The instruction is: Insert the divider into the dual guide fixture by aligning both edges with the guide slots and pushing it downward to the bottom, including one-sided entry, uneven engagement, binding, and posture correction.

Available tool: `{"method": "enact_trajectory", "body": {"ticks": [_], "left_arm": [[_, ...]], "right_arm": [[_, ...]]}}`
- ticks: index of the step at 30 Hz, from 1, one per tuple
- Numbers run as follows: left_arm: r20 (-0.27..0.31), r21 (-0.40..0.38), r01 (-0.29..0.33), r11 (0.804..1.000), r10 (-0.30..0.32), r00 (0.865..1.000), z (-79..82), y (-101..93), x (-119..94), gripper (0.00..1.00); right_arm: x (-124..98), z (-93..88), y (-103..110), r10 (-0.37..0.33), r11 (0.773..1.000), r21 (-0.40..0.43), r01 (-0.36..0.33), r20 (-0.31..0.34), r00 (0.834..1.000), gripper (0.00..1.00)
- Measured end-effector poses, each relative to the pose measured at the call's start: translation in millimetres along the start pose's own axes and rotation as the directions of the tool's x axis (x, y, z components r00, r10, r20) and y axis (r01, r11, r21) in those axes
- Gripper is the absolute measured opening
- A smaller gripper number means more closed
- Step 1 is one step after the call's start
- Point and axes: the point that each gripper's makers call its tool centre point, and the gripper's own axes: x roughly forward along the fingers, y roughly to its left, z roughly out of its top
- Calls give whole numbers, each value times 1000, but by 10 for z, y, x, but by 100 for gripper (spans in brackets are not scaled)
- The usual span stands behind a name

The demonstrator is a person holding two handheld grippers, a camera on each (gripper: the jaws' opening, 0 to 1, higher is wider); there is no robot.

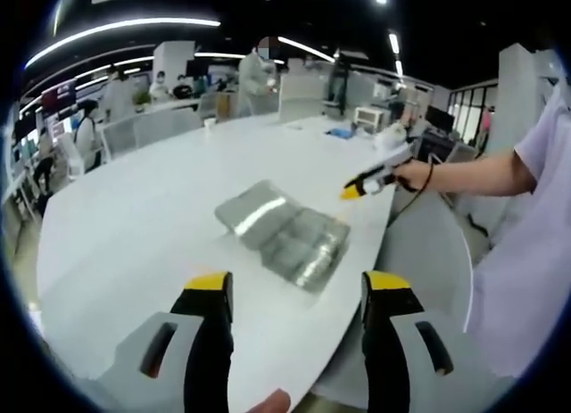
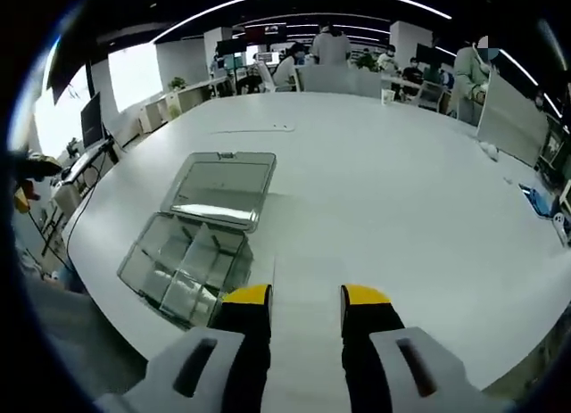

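in the left gripper view, the left gripper (image 1: 297, 290) rises from the bottom edge with its yellow-tipped jaws spread wide apart and nothing between them, poised over the near edge of a large white table (image 1: 134, 226). a fingertip (image 1: 270, 400) shows at the very bottom between the jaws. just beyond the jaws, near the table's edge, lies a clear plastic box (image 1: 284, 234) with its hinged lid folded open flat beside the compartment half. past the box, the right gripper (image 1: 350, 193) comes in from the right, held in a person's hand (image 1: 414, 174) on a bare forearm, its yellow tip hovering near the box's far corner; whether its jaws meet cannot be told from there.

in the right gripper view, the right gripper (image 2: 304, 294) shows its two jaws a modest gap apart, holding nothing, above the bare tabletop (image 2: 401, 208). to the left of the jaws sits the clear plastic box (image 2: 198, 235), its nearer half split by see-through partitions, with a thin clear divider (image 2: 198, 249) standing tilted inside, the open lid (image 2: 223, 188) lying beyond it. whether the divider's edges sit in any slots cannot be told.

farther off, the white table runs back to an open-plan office where several people (image 2: 330, 45) stand or sit among desks under long ceiling light strips (image 1: 120, 26).
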Motion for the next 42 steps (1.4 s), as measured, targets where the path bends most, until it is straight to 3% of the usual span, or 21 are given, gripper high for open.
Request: {"method": "enact_trajectory", "body": {"ticks": [11,25,34,42], "left_arm": [[9,-29,30,999,-30,1000,99,-7,242,56],[26,-48,86,995,-84,996,330,-312,646,48],[13,-78,90,993,-89,996,416,-518,934,43],[31,-137,87,987,-83,996,514,-631,1089,37]], "right_arm": [[-145,176,85,35,999,-14,-34,71,997,26],[-277,349,332,139,989,-64,-131,146,979,26],[-351,507,542,218,973,-114,-198,192,957,26],[-521,626,772,303,948,-175,-267,232,924,26]]}}
